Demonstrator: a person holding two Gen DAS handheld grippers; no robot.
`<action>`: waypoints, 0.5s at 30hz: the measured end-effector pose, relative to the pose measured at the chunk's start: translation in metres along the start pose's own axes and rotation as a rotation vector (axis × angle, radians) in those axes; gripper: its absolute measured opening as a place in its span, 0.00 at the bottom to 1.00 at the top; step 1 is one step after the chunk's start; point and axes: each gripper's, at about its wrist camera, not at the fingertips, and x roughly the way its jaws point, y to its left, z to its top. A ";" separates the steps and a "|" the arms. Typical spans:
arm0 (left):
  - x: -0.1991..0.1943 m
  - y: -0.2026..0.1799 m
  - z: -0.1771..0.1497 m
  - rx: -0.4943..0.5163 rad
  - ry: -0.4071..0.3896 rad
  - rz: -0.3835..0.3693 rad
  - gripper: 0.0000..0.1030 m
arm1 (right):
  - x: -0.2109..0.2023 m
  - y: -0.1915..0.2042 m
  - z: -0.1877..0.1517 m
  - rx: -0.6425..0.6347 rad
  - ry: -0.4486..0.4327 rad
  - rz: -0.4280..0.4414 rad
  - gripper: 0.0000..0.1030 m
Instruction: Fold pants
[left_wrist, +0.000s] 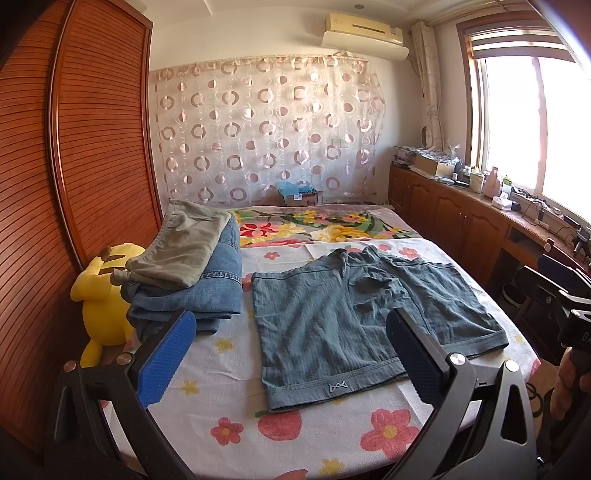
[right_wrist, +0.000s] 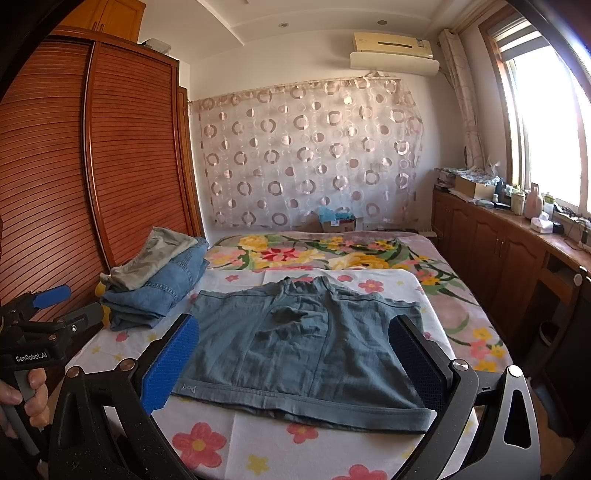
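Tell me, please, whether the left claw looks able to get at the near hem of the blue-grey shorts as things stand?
Probably yes. The left claw is open above the blue-grey shorts, which lie flat on the bed. Nothing sits between; the folded pile lies off to the side.

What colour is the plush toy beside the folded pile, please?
Yellow; the plush toy shows best in the left wrist view.

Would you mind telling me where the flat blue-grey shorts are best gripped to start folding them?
Probably the two near corners of the shorts, along the thick edge facing the camera, coming in low from the near side of the bed. They lie flat with that edge closest; both grippers hover open, one per corner.
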 end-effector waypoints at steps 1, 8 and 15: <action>0.000 0.001 0.000 0.001 0.000 0.000 1.00 | 0.000 0.000 0.000 -0.001 0.000 0.000 0.99; -0.002 0.002 0.001 -0.001 0.001 0.001 1.00 | -0.002 0.001 0.001 -0.003 -0.003 0.000 0.99; -0.002 0.002 0.002 -0.002 -0.001 0.000 1.00 | -0.002 0.000 0.001 -0.002 -0.004 0.002 0.99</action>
